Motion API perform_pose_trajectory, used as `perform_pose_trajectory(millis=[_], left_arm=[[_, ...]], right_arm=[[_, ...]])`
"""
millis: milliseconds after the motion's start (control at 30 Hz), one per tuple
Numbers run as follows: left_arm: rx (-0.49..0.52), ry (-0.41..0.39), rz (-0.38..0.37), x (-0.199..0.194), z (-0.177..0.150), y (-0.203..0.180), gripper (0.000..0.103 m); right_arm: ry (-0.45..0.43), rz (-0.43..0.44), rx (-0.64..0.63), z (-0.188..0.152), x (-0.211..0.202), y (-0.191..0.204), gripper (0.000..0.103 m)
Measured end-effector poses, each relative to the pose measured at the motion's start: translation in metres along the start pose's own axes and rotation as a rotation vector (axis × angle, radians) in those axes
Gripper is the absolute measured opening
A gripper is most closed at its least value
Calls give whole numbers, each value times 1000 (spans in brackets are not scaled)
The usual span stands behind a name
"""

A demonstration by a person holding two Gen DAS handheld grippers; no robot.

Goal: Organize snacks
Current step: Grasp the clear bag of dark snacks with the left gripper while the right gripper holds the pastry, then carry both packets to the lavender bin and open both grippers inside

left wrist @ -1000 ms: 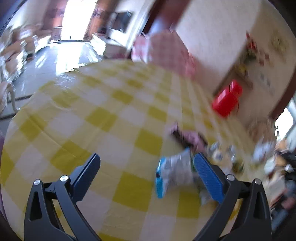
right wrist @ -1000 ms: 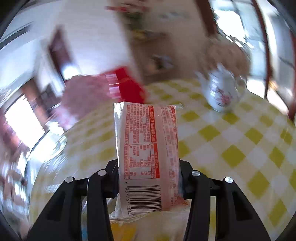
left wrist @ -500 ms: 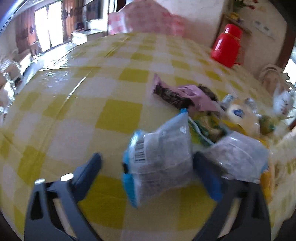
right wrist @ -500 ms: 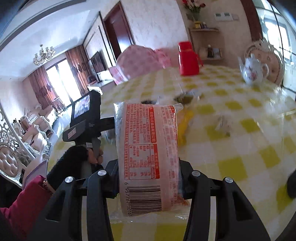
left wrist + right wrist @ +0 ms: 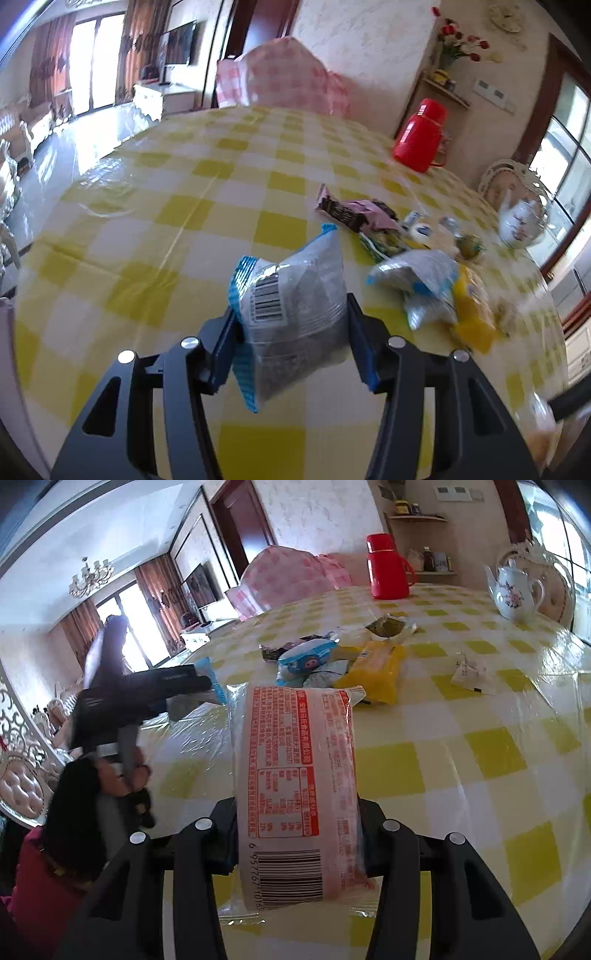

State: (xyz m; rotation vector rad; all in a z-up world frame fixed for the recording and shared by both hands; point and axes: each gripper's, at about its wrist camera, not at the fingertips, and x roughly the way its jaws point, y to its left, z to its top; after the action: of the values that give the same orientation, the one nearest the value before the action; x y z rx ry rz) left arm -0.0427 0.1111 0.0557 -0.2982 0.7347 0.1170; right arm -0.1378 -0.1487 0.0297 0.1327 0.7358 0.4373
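Sorting is mid-pickup: the left gripper has its jaws closing on a blue-edged clear packet at the near edge of the snack pile, while the right gripper stands clamped on a pink-and-red packet above the checked tablecloth. Next, I judge, both packets need carrying clear to wherever they get grouped, without nudging the pile

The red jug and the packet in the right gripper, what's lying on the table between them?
In the right wrist view, a heap of snacks: a blue-and-white packet and a yellow packet lie between the red jug and the red-printed packet.
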Motion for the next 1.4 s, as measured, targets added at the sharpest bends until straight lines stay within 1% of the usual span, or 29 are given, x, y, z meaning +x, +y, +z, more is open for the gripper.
perform_pose_trajectory(millis=[200, 333, 400, 500, 600, 700, 800, 1000, 1133, 1200, 1400], left_arm=[[134, -34, -15, -59, -22, -11, 54], [194, -84, -43, -97, -35, -11, 54], [222, -103, -48, -110, -39, -9, 54], [236, -103, -75, -126, -47, 1, 54], [272, -109, -67, -139, -56, 13, 54], [285, -109, -53, -149, -62, 32, 54], [288, -111, -25, -158, -69, 56, 54], [283, -89, 38, -168, -80, 106, 54], [261, -72, 91, -173, -86, 145, 54], [253, -61, 111, -176, -89, 160, 54], [214, -8, 178, -179, -101, 211, 54]], right_arm=[[-10, 12, -25, -6, -6, 16, 47], [-23, 21, -60, -11, -14, 33, 47], [-31, 25, -79, -13, -19, 43, 47], [-38, 29, -93, -14, -24, 53, 47], [-36, 41, -116, -17, -27, 68, 47], [-30, 53, -150, -19, -26, 86, 47], [-13, 85, -202, -23, -21, 114, 47], [30, 143, -300, -32, -4, 165, 47], [65, 183, -372, -40, 8, 201, 47], [77, 193, -399, -41, 11, 213, 47], [107, 237, -505, -55, 22, 262, 47]])
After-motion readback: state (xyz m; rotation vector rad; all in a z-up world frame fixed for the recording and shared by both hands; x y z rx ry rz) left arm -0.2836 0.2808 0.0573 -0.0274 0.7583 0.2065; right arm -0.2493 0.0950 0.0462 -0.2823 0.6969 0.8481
